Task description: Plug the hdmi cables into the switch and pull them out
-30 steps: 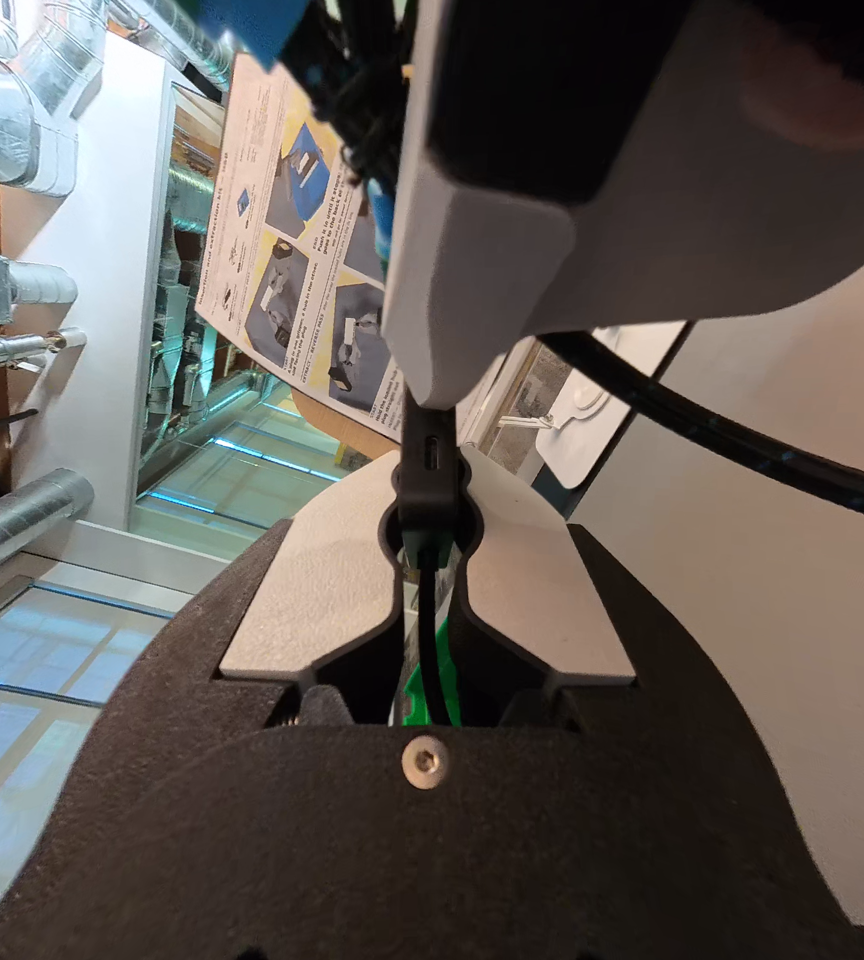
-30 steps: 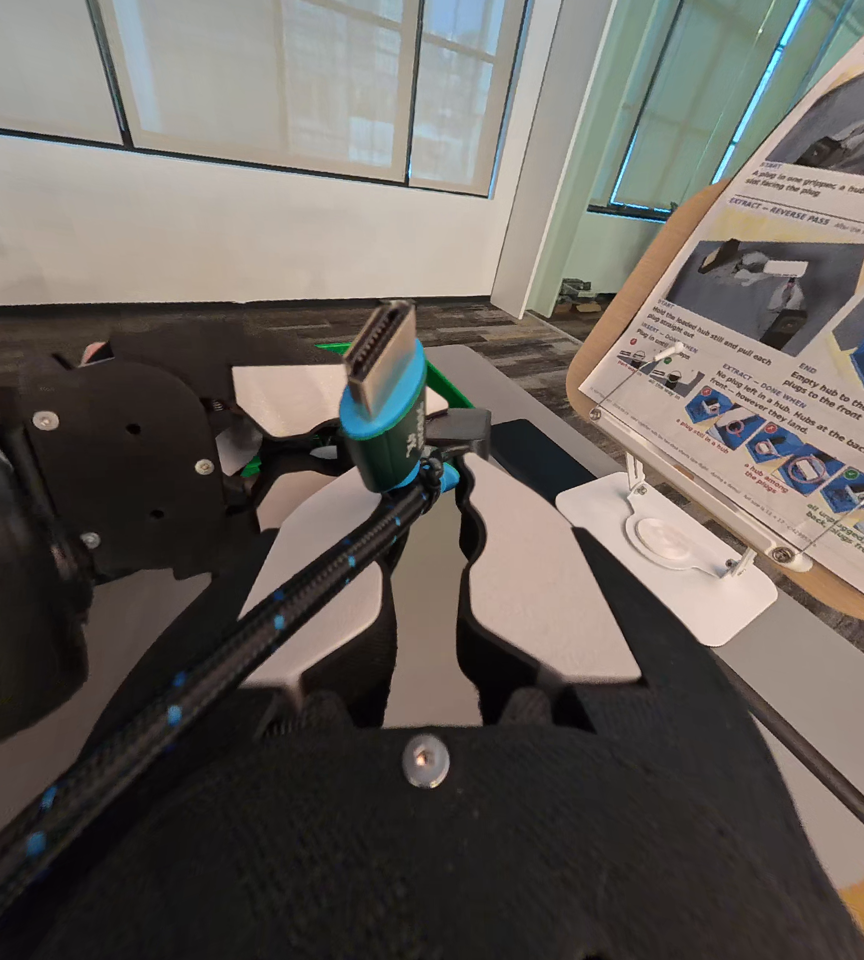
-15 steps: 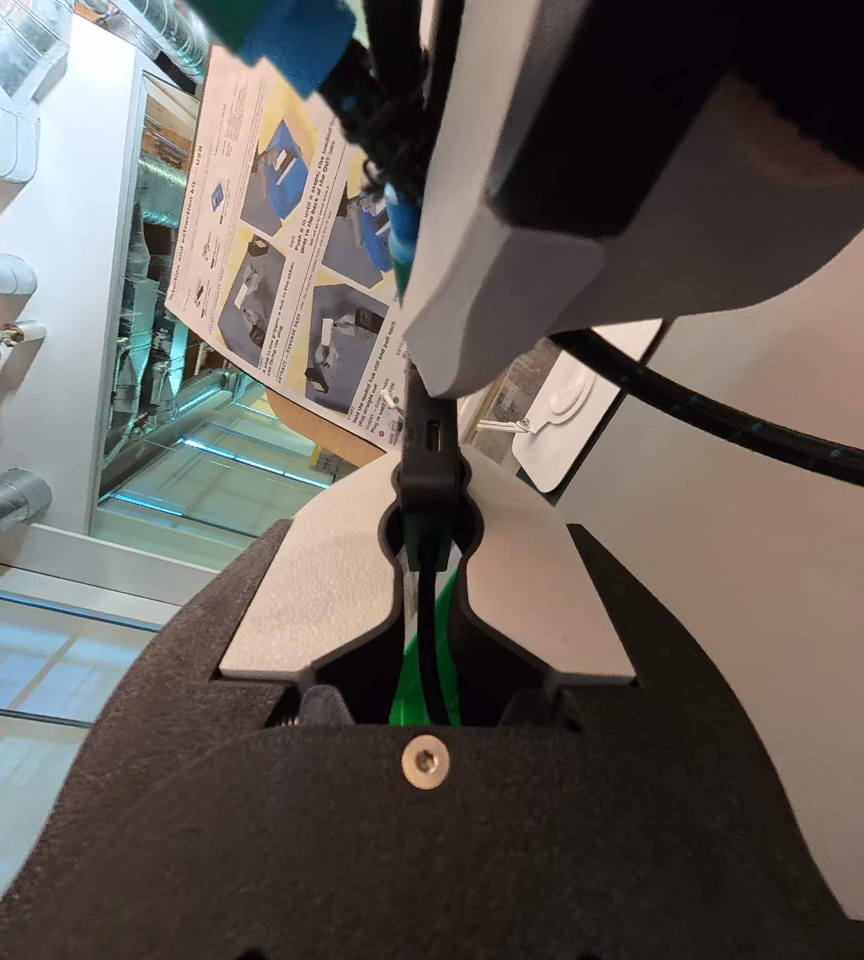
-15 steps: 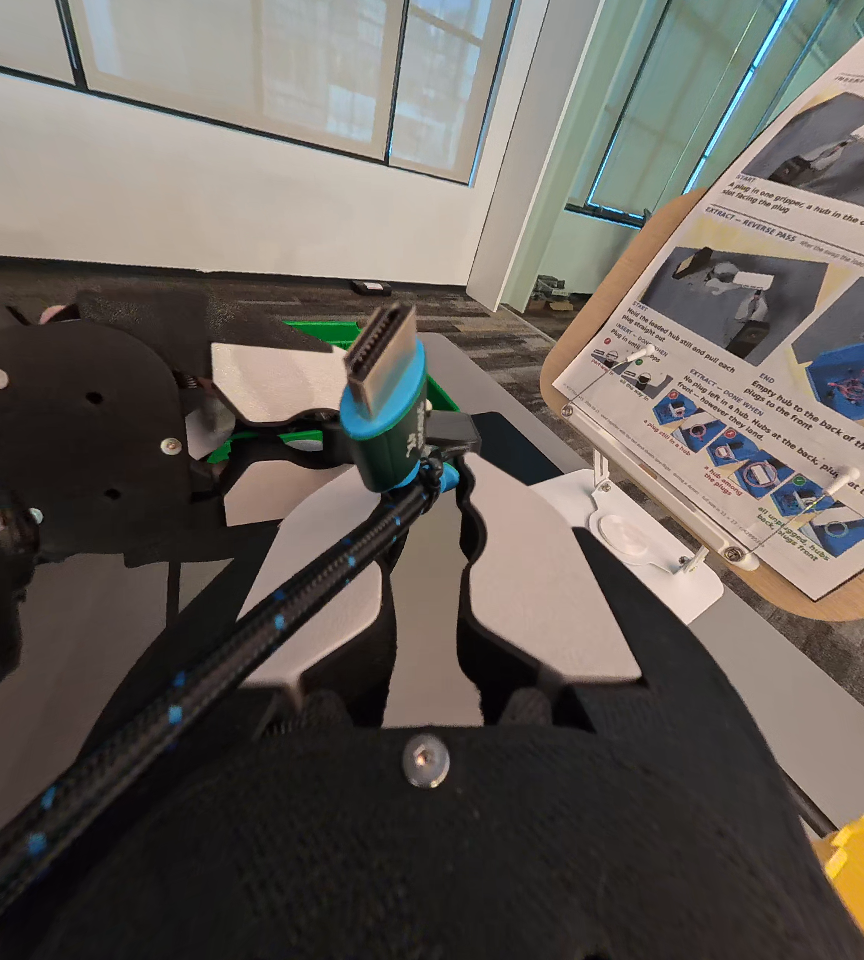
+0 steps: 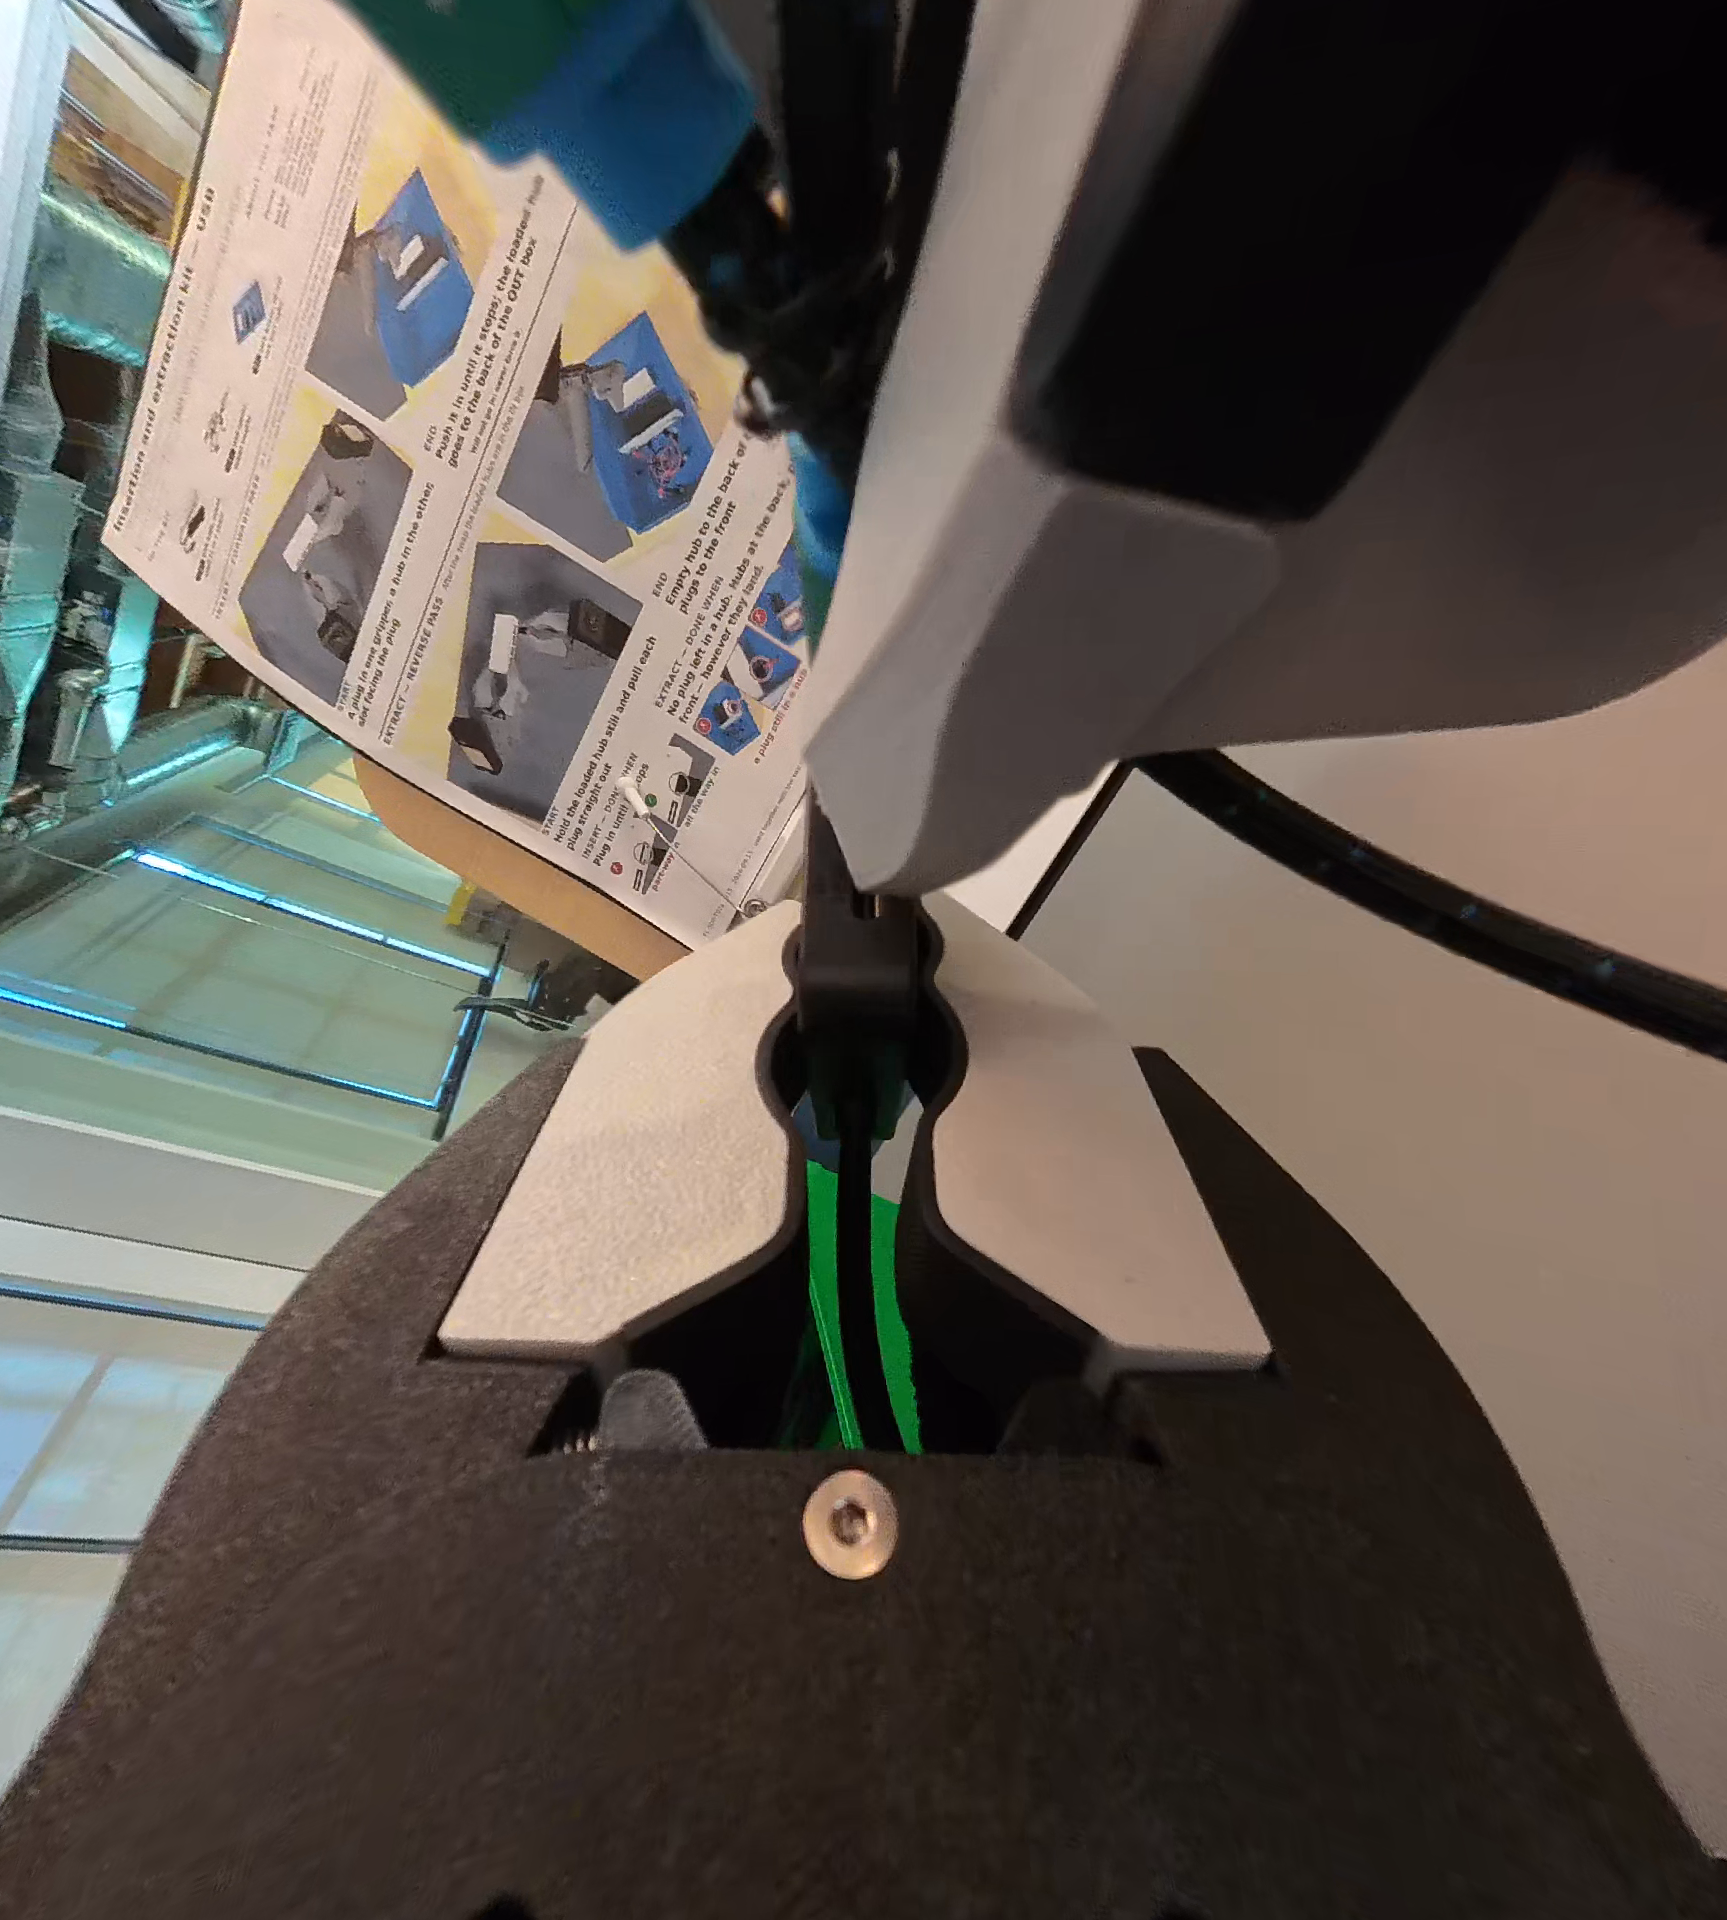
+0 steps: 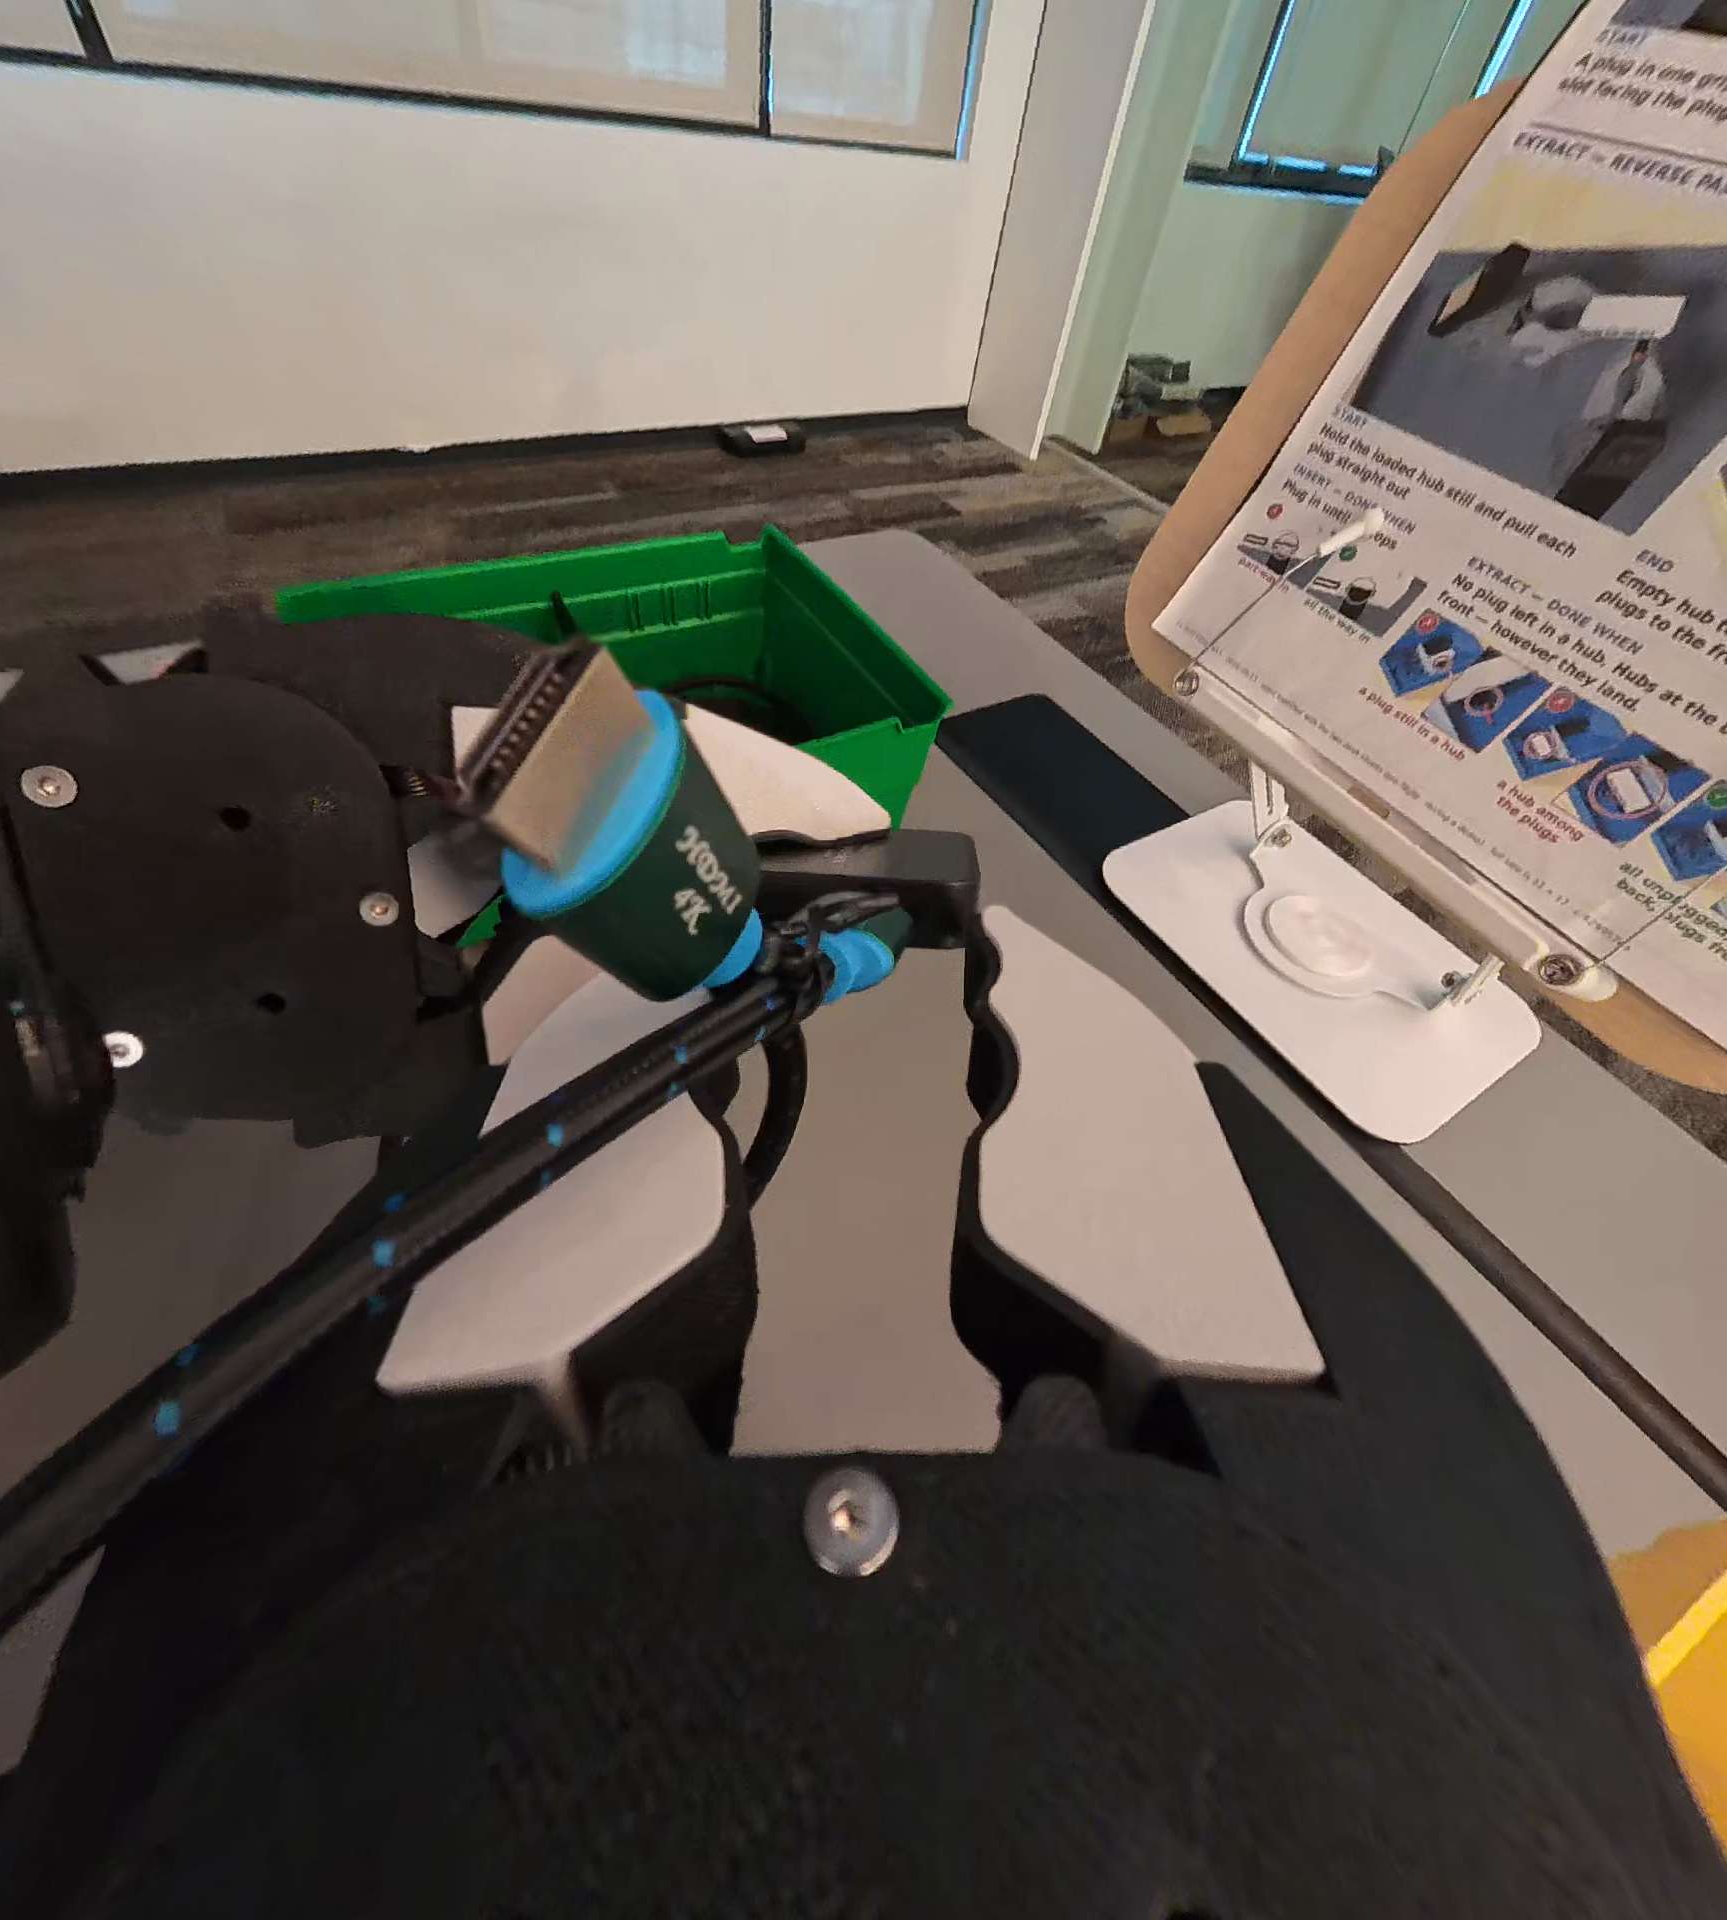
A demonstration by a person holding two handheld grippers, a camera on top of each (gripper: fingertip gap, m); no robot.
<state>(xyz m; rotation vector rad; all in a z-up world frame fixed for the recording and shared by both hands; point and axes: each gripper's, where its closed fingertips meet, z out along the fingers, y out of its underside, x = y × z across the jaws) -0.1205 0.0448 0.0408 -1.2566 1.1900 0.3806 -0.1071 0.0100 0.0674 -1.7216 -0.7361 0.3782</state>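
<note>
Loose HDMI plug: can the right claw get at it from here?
Probably, after a shift: the plug hangs just above one finger of the open right claw, outside its gap, with nothing between.

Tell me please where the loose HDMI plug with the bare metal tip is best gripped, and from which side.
Probably the dark green body of the HDMI plug, between its two blue collars: the metal tip must stay free for the switch. The tip slants up and left, so come from lower right, along the braided cable.

Switch [image 5: 854, 961] mostly hidden between jaws
</note>
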